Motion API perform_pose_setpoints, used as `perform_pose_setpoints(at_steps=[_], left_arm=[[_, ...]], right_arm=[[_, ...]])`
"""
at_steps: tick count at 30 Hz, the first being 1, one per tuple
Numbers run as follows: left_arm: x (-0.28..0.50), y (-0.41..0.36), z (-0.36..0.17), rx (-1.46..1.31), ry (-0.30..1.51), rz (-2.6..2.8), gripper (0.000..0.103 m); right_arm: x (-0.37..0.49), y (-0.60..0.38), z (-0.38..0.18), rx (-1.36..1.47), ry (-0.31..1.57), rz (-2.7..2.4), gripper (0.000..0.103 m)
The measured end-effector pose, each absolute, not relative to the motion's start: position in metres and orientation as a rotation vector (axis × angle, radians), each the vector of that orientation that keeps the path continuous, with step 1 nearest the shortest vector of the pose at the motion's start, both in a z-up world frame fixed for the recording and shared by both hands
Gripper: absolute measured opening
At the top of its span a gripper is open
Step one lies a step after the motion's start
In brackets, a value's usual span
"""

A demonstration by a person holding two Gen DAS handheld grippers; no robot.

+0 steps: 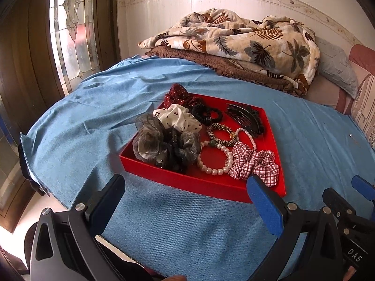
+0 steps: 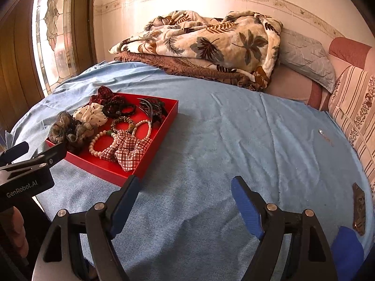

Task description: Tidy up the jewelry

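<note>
A red tray sits on a blue bedspread, holding scrunchies, a pearl bracelet, a beaded hair tie and a dark hair claw. A checked scrunchie fills its near corner. The left gripper hovers just before the tray, jaws wide apart and empty; the right gripper, also spread and empty, hangs over bare cloth beside it. A folded leaf-print blanket lies behind.
</note>
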State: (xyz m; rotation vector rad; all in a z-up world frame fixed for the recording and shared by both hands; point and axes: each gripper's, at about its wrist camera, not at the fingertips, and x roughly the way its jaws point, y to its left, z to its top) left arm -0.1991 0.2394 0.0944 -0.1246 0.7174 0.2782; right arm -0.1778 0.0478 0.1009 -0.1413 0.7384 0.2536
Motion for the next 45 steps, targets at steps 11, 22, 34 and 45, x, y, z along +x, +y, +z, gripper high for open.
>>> perform_pose_setpoints(at_steps=[11,22,34,45], left_arm=[[-0.197,0.248,0.087,-0.157,0.740,0.273,0.103],[-0.197,0.251,0.084,-0.163,0.746,0.274,0.103],[-0.197,0.255,0.078,-0.162,0.750,0.286,0.103],[-0.197,0.254,0.077,-0.154,0.765,0.299,0.103]], right_arm=[[-0.180,0.055,0.103,-0.162,0.729,0.262,0.085],[-0.180,0.059,0.101,-0.161,0.737,0.270,0.086],[-0.181,0.065,0.096,-0.172,0.749,0.289,0.087],[-0.179,0.064,0.092,-0.153,0.770,0.308,0.087]])
